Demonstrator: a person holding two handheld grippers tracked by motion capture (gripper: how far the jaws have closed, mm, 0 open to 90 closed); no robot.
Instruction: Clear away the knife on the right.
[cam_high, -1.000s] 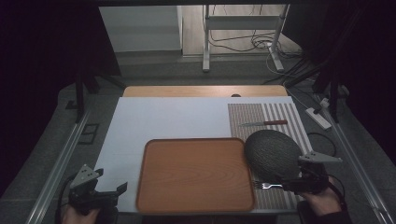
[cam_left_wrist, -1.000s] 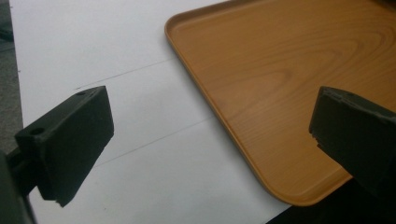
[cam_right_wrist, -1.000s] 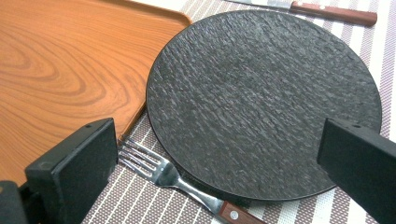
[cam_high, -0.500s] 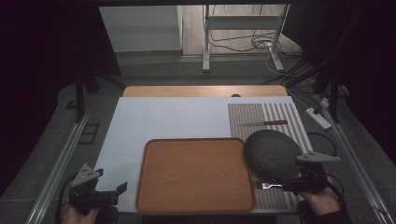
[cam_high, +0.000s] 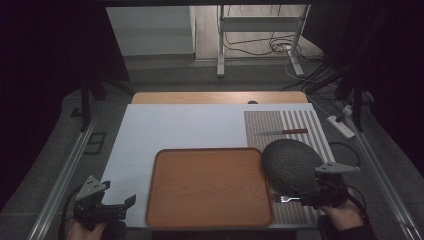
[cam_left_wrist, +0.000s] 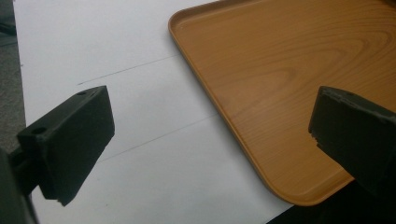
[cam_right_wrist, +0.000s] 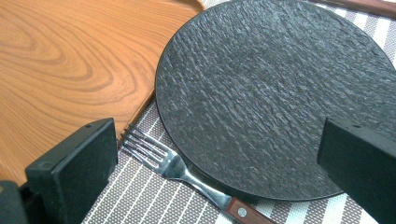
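Two hand-held grippers sit at the bottom corners of the high view, each with its jaws spread and nothing between them. The left hand-held gripper (cam_high: 129, 202) is at the lower left of the frame, off the near left corner of the wooden tray (cam_high: 210, 187); in the left gripper view (cam_left_wrist: 210, 154) its black jaws frame that rounded tray corner and the white sheet (cam_left_wrist: 140, 154) beside it. The right hand-held gripper (cam_high: 306, 198) is at the lower right of the frame, held in a hand (cam_high: 344, 216), just below the dark round plate (cam_high: 292, 166). In the right gripper view (cam_right_wrist: 217, 172) the jaws stand wide to either side of a fork (cam_right_wrist: 180, 170) with a wooden handle, whose tines point toward the tray edge and whose neck runs under the plate's near rim. The plate, rough and slate-like on top, lies on a striped placemat (cam_high: 300, 122) in the right part of the frame, its left edge against the tray's right side. A knife (cam_high: 282, 132) with a reddish handle lies on the placemat above the plate, well apart from the fork (cam_high: 286, 198). The tray is bare and occupies the lower centre of the frame. The wooden tabletop (cam_high: 220, 97) shows as a strip beyond the white sheet (cam_high: 185, 125).
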